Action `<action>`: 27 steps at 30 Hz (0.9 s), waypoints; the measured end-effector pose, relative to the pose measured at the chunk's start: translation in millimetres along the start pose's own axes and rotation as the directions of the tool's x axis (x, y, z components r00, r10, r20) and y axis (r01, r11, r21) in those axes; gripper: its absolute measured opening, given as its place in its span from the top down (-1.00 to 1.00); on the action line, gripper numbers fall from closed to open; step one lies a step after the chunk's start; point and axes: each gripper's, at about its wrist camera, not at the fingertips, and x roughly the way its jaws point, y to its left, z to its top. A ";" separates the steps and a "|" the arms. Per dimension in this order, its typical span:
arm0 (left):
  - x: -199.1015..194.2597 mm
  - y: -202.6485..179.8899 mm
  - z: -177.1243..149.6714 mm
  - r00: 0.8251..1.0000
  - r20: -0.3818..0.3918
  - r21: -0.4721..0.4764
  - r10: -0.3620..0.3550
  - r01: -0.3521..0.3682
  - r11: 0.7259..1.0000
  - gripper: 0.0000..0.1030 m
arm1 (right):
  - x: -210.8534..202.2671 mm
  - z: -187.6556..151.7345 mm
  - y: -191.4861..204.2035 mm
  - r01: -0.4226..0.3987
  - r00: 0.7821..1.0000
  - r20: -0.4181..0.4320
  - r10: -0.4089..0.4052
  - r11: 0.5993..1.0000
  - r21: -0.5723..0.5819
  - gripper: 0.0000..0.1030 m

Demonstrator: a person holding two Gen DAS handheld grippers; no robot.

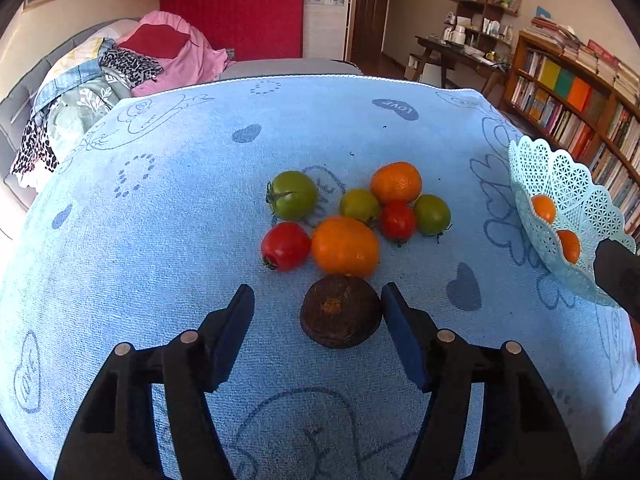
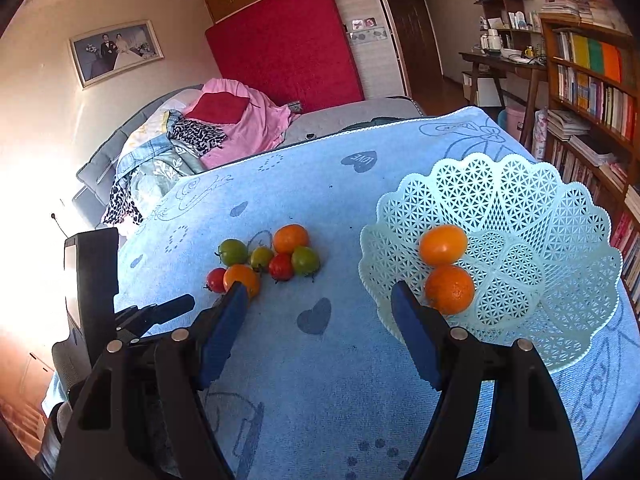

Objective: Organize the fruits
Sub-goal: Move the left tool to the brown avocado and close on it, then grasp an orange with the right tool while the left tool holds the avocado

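The dark fruit (image 1: 340, 312) is lying on the blue cloth (image 1: 160, 240) covering the table, nearest of the loose pile, and is being straddled by the left gripper (image 1: 318, 304). The jaws are spread around it: the right pad looks to be at or just beside its skin, while a clear gap is showing on the left, so nothing is being gripped yet. Touching its far side is a big orange (image 1: 345, 246), with a red tomato (image 1: 285, 246) just beside that and more tomatoes and an orange behind. The basket (image 2: 560, 216) is standing well apart to the right, two oranges (image 2: 444, 244) already lying in it. The right gripper (image 2: 320, 300) is being held released over bare cloth, empty.

A lopsided close is being risked: the fruit could be pushed sideways by one pad, rolled into the big orange, and the pile scattered. A pinch too near the fruit's edge could also let it slip out.
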 end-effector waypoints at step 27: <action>-37.2 52.9 -27.3 0.990 0.100 -0.033 0.102 -0.099 0.995 0.19 | 33.6 -32.3 55.0 -0.108 0.990 -0.113 0.090 0.981 -0.160 -0.38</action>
